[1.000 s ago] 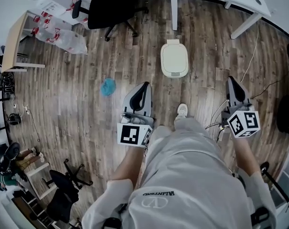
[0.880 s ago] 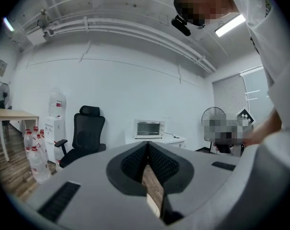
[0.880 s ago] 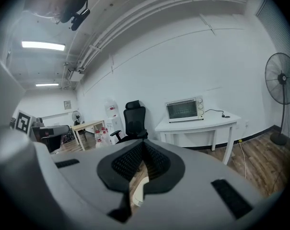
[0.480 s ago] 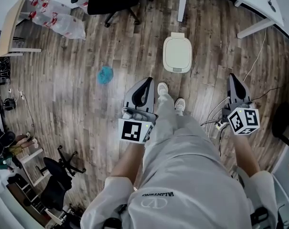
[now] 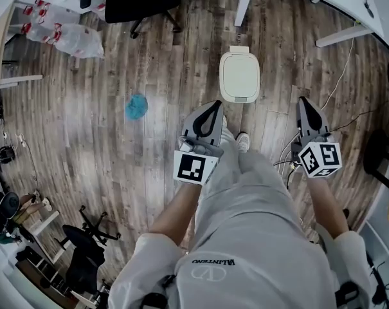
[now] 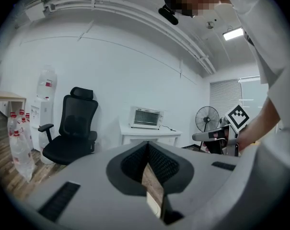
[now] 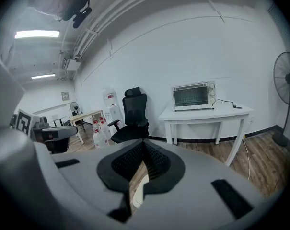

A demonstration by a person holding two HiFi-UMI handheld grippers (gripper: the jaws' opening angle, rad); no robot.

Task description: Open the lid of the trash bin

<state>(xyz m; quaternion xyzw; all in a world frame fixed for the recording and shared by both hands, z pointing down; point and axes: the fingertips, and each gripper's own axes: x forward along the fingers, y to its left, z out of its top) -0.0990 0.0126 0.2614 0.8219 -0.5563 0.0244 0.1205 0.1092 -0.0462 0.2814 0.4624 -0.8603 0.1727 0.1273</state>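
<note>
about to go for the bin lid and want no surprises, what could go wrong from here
1. The trash bin stands free on the wood floor, so prying at its closed lid may slide or tip it.
2. The left gripper and right gripper both have their fingers shut, so they might skid off the smooth lid rather than catch its edge.
3. Cables lie by the person's right foot, a possible trip.

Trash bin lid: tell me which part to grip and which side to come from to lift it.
Grip the lid at its rounded near edge, coming from the person's side. It lies shut, and the small tab at its far end looks like the hinge, so the near lip is probably the free edge. The left gripper is closest.
</note>
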